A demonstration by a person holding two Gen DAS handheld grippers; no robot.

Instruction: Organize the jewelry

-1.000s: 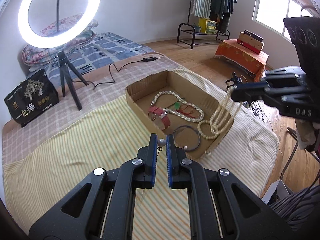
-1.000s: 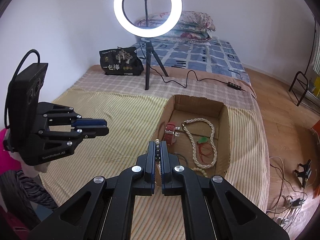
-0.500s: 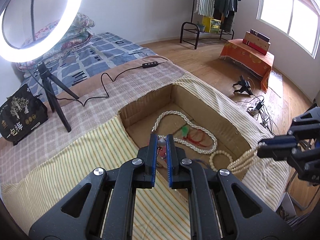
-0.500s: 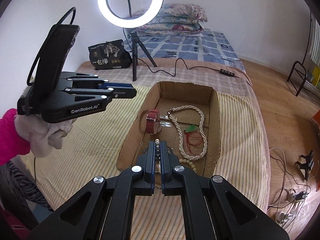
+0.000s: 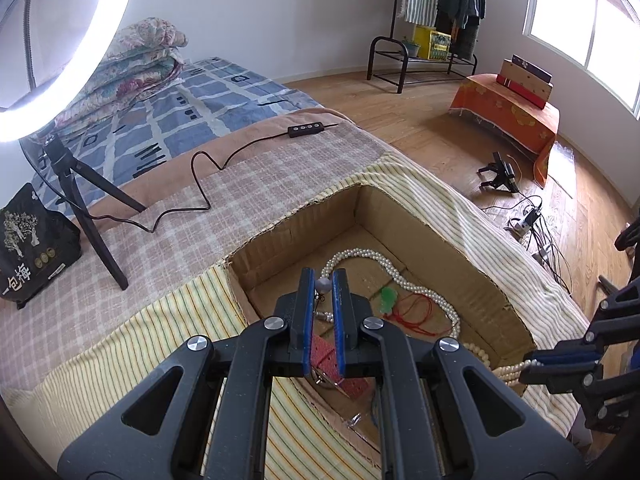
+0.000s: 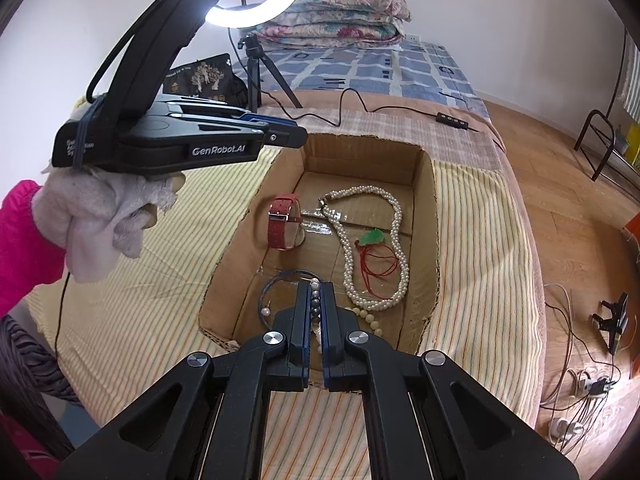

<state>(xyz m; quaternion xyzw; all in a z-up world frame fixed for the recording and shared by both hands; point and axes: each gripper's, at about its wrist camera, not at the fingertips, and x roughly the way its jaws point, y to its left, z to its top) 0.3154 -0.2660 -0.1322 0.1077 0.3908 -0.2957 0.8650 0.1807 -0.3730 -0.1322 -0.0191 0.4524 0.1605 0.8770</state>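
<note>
Beaded strand [image 6: 315,304] in right hand-held gripper [image 6: 316,292]

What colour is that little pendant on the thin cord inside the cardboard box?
Green, on a red cord. The pendant shows best in the right wrist view, inside the pearl necklace loop.

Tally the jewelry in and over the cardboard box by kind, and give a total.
Necklaces: 2, the white pearl rope and the red cord with green pendant.
Bead strands: 1, in the right gripper.
Watches: 1, the red-strap watch.
Bangles: 1, the dark hoop.
Small beaded pieces: 1, in the left gripper.
Total: 6
</note>
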